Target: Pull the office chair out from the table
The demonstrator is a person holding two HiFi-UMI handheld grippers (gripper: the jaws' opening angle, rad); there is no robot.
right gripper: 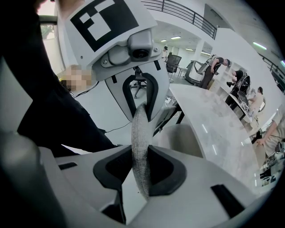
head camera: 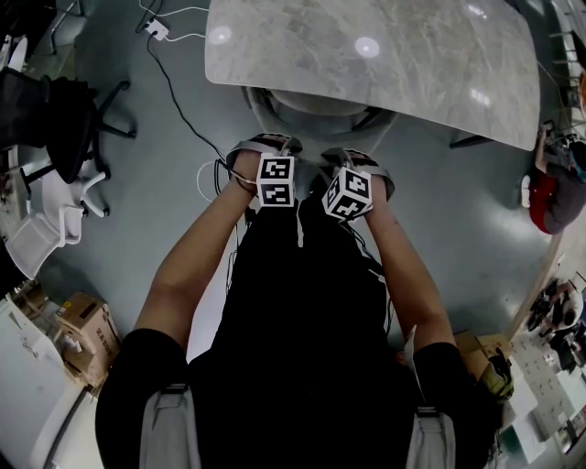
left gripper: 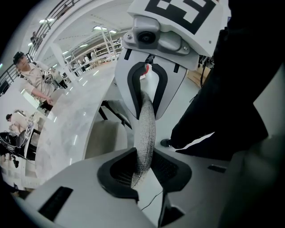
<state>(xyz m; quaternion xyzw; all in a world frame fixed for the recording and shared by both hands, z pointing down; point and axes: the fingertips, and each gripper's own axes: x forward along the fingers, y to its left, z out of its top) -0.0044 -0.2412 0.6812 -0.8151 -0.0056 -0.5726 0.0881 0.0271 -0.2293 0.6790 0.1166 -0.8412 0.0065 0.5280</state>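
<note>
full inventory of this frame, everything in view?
table: 1, grey marble, top of head view
chair: 1, white-grey, tucked under table
black chair: 1, black, far left
white chairs: count unclear, white, left, below black chair
boxes: several, brown, lower left
power strip: 1, white, floor, top left
cable: 1, black, floor left of chair
bystander: 1, red top, right edge
left gripper: 1, white, clamped on chair back
right gripper: 1, white, clamped on chair back
</note>
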